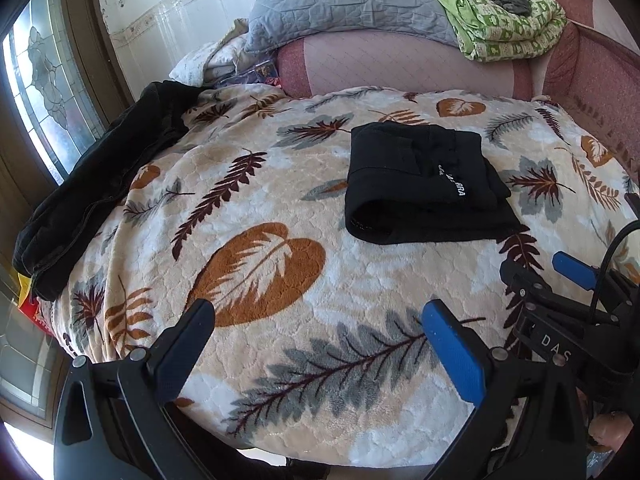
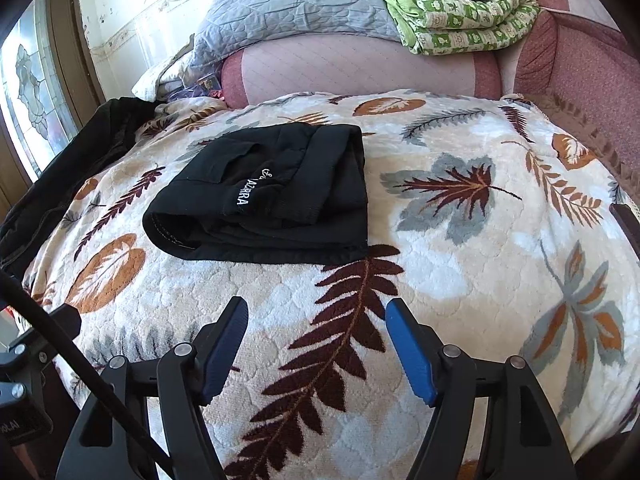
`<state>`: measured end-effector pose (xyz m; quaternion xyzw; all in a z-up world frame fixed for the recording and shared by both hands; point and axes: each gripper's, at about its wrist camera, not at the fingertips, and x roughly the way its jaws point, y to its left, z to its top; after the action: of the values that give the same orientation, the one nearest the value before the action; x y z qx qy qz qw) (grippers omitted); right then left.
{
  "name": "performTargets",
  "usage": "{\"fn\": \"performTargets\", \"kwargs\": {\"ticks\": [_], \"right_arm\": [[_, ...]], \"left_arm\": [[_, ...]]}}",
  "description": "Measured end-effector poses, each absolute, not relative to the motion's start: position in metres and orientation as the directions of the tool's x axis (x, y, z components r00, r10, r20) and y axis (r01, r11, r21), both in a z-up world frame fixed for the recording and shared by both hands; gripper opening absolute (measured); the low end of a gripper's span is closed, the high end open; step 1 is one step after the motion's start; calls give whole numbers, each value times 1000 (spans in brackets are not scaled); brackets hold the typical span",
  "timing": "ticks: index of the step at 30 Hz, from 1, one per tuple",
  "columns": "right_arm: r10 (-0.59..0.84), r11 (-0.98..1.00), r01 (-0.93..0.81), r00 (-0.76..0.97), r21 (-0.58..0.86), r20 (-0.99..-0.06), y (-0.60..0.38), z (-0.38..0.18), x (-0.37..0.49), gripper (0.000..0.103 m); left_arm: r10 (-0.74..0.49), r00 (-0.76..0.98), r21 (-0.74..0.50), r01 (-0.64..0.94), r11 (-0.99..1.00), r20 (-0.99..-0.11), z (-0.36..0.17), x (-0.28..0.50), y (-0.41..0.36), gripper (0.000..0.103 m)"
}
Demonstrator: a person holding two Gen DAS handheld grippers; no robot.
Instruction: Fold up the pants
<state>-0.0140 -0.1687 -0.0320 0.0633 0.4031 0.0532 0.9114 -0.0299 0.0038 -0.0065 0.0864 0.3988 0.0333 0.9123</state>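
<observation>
A: Where do the black folded fabric pants (image 2: 264, 196) sit?

B: They lie flat on the cream plush blanket printed with brown and grey leaves (image 2: 460, 280), which covers the bed, towards its far half and well clear of both tools. They look like a compact, finished bundle, so the folding seems done.

A: And the tools?

B: The left tool (image 1: 320, 344) hangs over the near edge with its fingers spread apart, gripping nothing. The right tool (image 2: 316, 340) is likewise apart and empty. Judging by that, both are drawn back so the bundle rests undisturbed.

A: Which way does the bundle run?

B: Its long axis goes roughly across the bed, side to side. The rounded fold faces the near left corner, and a small white-lettered label shows on top. A second dark garment (image 1: 88, 184) is heaped along the bed's left edge, apart from the pants.
</observation>
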Motion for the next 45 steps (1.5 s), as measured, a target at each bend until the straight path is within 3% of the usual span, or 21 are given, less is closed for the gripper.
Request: {"fn": "performTargets", "kwargs": {"ticks": [45], "right_arm": [[135,989,-51,663,135,-736,-166,-38,-14,82]], "left_arm": [[79,577,116,28,993,-813,-32,-20,10,103]]}}
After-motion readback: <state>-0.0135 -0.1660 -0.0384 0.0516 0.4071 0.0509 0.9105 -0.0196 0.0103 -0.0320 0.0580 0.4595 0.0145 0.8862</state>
